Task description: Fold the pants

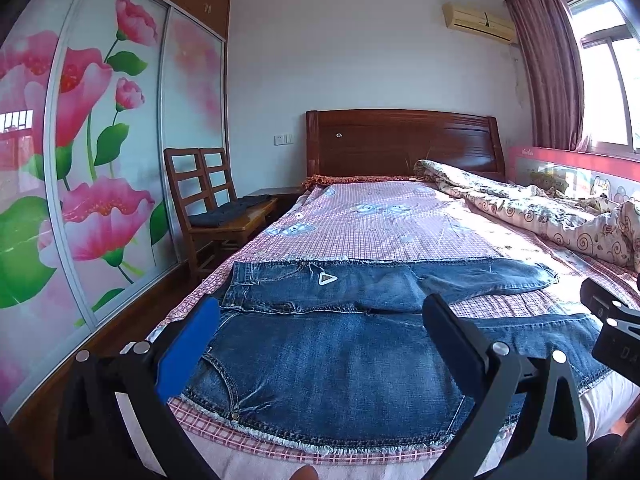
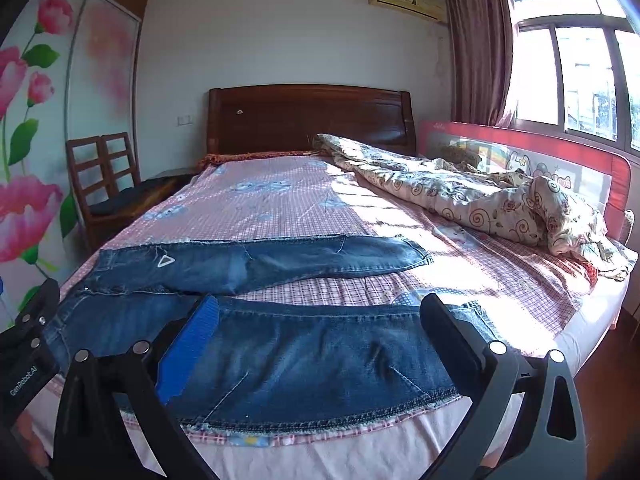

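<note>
We see L gripper (image 1: pixel 320 328) and R gripper (image 2: pixel 318 326) both spread wide, holding nothing, hovering above jeans (image 1: pixel 340 356). Jeans lie flat across bed (image 1: pixel 360 216), legs apart.

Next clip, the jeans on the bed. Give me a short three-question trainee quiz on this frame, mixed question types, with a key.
1. True or false: the left gripper is shut on the jeans.
2. Which way are the jeans laid? A) bunched in a heap B) flat, legs spread apart C) already folded in half
3. Fill in: the rumpled quilt lies along the side of the bed nearest the ____.

Key
1. False: both it and the right gripper are open, fingers clear of the denim.
2. B
3. Window
</note>
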{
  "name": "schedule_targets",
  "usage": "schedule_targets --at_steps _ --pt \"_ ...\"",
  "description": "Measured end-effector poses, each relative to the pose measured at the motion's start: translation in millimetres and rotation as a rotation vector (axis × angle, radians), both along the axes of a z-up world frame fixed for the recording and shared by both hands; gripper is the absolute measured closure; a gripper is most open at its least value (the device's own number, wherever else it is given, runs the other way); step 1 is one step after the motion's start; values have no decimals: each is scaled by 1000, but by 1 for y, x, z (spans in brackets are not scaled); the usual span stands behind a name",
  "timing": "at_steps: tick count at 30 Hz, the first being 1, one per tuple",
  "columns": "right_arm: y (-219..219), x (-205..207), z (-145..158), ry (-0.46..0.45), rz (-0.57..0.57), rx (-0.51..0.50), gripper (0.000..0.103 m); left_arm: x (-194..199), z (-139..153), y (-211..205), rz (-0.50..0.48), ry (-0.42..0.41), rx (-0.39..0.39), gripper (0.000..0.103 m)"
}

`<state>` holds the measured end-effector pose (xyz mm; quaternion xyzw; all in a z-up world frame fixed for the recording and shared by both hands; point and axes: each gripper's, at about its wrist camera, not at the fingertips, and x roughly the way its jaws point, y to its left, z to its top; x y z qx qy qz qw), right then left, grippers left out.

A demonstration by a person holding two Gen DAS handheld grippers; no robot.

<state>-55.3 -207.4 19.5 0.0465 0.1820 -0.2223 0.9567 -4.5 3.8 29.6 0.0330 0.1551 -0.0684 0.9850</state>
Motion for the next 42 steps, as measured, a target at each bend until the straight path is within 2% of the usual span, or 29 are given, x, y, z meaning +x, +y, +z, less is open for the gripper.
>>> schedule_targets --at_steps 6,12,25,42 --pt "1 -1 -1 -14 7 16 3 0 -1 0 -6 3 -4 2" --pt "2 1 -3 3 8 -17 3 0 0 2 -8 3 -7 2" --pt "5 2 -3 -42 12 -16 3 3 0 1 -8 9 -12 2" --pt "4 0 -7 -11 17 3 3 4 -2 0 -5 22 -11 2"
